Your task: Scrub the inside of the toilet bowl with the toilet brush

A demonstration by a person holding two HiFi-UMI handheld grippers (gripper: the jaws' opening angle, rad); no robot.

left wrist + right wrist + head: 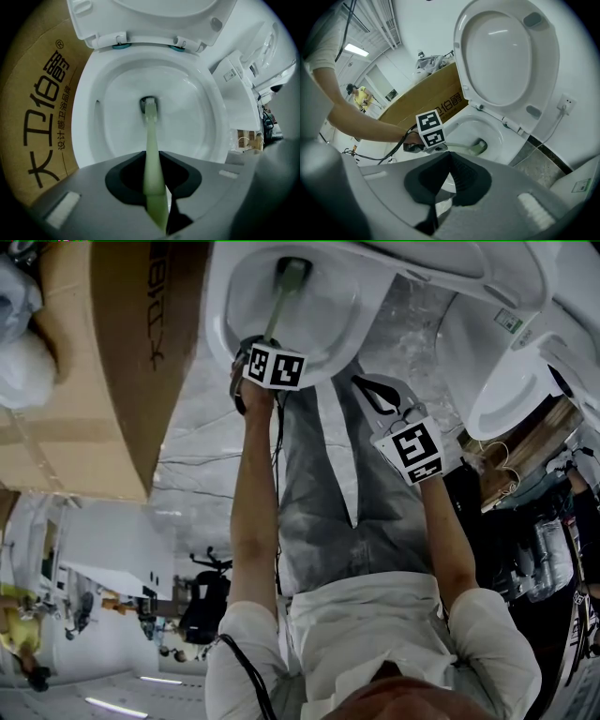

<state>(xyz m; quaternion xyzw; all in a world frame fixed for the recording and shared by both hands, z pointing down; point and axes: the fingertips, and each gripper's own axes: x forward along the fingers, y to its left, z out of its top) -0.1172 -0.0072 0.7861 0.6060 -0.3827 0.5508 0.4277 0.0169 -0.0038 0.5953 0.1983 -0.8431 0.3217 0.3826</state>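
Note:
The white toilet bowl (pixel 337 310) (pixel 117 108) (pixel 497 138) stands open, its lid (pixel 506 51) raised. A pale green toilet brush (pixel 281 301) (pixel 151 150) reaches down into it. The brush's head (pixel 149 104) (pixel 478 147) sits at the bottom, by the drain. My left gripper (pixel 262 341) (pixel 152 161) (pixel 426 143) hovers at the bowl's near rim, shut on the brush handle. My right gripper (pixel 364 385) (pixel 449 154) hangs outside the bowl, to its right. Its tips meet with nothing between them.
A large brown cardboard box (pixel 112 362) (pixel 42 122) (pixel 426 101) stands close against the toilet's left side. Another white toilet (pixel 511 390) sits on the right. A wall socket (pixel 565 103) with a cable is behind the toilet. A person in yellow (pixel 360 96) stands far off.

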